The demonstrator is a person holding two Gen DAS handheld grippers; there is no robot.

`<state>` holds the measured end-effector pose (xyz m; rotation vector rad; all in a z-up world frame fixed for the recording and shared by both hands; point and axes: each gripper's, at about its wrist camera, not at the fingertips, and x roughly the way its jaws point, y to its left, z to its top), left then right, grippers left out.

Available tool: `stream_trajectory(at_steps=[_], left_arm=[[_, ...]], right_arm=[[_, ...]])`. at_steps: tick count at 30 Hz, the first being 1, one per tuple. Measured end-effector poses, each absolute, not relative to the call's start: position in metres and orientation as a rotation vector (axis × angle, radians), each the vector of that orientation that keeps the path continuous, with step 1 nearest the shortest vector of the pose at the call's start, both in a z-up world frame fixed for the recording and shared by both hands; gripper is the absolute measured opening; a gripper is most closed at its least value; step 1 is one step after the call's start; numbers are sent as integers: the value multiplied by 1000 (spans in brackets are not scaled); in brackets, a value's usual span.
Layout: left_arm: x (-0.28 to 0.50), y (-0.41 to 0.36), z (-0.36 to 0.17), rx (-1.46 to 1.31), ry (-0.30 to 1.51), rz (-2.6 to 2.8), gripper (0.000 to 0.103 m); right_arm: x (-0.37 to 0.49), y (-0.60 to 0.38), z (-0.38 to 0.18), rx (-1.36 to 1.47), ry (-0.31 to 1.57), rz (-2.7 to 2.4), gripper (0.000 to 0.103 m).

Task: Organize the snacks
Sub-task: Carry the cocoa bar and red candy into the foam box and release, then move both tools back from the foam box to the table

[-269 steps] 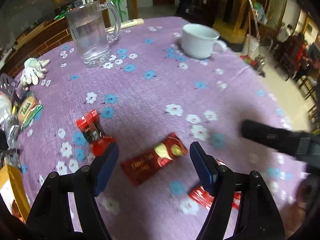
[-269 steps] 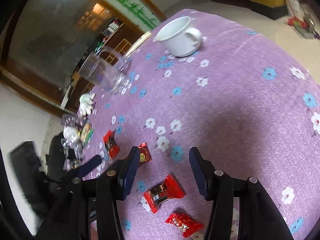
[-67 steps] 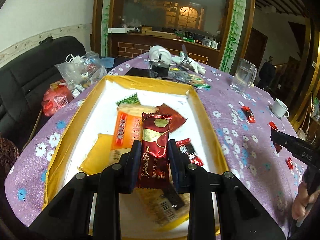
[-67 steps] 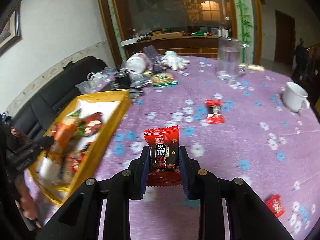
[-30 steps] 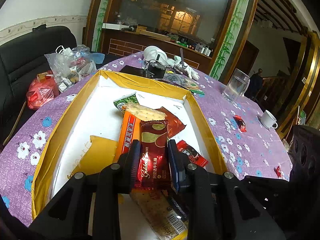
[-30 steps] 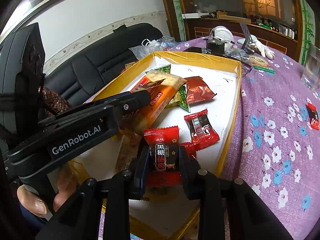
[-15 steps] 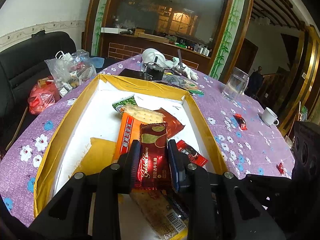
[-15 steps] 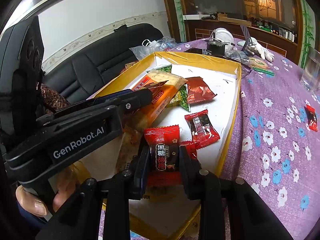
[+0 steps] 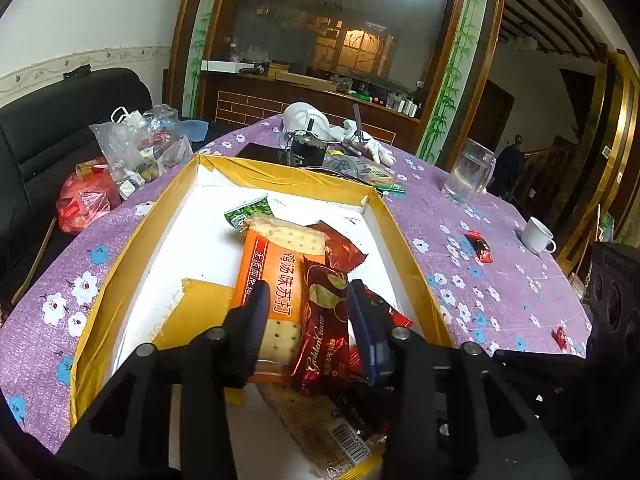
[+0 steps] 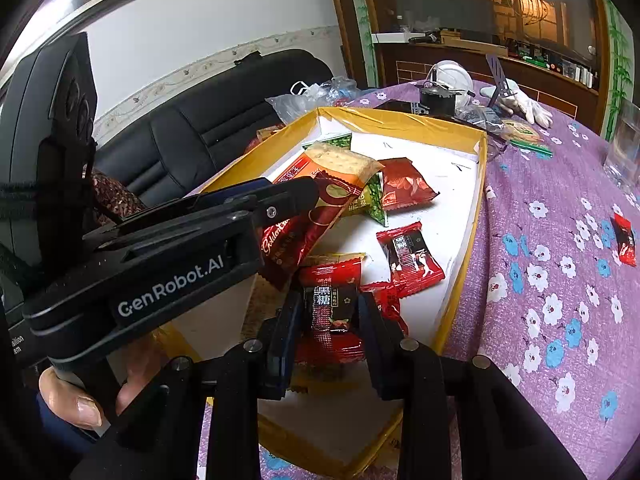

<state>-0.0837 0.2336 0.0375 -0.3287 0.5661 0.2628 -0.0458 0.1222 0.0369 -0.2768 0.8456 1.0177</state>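
Yellow box (image 9: 404, 240): several snacks already gathered inside; dark-red bar (image 9: 324, 320) released between just-opened left gripper (image 9: 306, 312) fingers, red candy (image 10: 330, 300) gripped by right gripper (image 10: 330, 316) above it, stray candies (image 9: 480, 242) left outside on the surface.

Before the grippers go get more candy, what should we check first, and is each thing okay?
1. Left gripper let go of the dark red Golden wafer pack: ok, jaws just opened and stand apart from it.
2. Wafer pack over the yellow box: ok.
3. Right gripper released its red candy: not ok, pads press it.
4. Red candy above the box: ok.
5. More candies left on the purple tablecloth: ok, one near the white cup.
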Motion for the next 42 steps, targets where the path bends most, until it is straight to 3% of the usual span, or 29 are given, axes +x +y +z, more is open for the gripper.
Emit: stream_trajectory(at_steps=[24,39,42], left_arm=[[-90,231,42,-297,546,310,45],[-77,187,54,-247,641,136,45],[-74,173,65,-229,638,106,51]], right_arm=[[-22,97,54,-132,843,950,31],[49,-27,93,115,837,752,37],[74,-73,97,156,840,648,38]])
